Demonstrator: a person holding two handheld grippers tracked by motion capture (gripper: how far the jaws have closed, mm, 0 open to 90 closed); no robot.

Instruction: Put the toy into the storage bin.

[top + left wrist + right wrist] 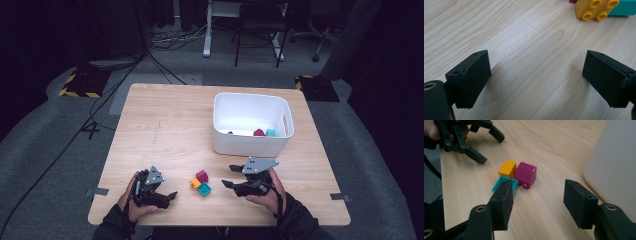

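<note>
Dark floor and cables surround a pale wooden counter in the high view. Both forearms come in over the near edge. The left gripper sits low near the near left corner, its hand curled round the body, jaws pointing toward the middle of the near edge. The right gripper is held level in the other hand, pointing left at three small blocks lying between the two grippers: a magenta block, a yellow block and a teal block, all touching in a cluster close to the near edge. A white bin stands toward the far right, with a few blocks inside.

From the left gripper view, the jaws stand wide apart over bare wood, holding nothing; the yellow block lies well ahead of them, off to the right.

From the right gripper view, the jaws are open, gripping nothing. The cluster lies just ahead, the teal block partly behind the left jaw, the magenta block toward the gap. The left gripper shows beyond.
</note>
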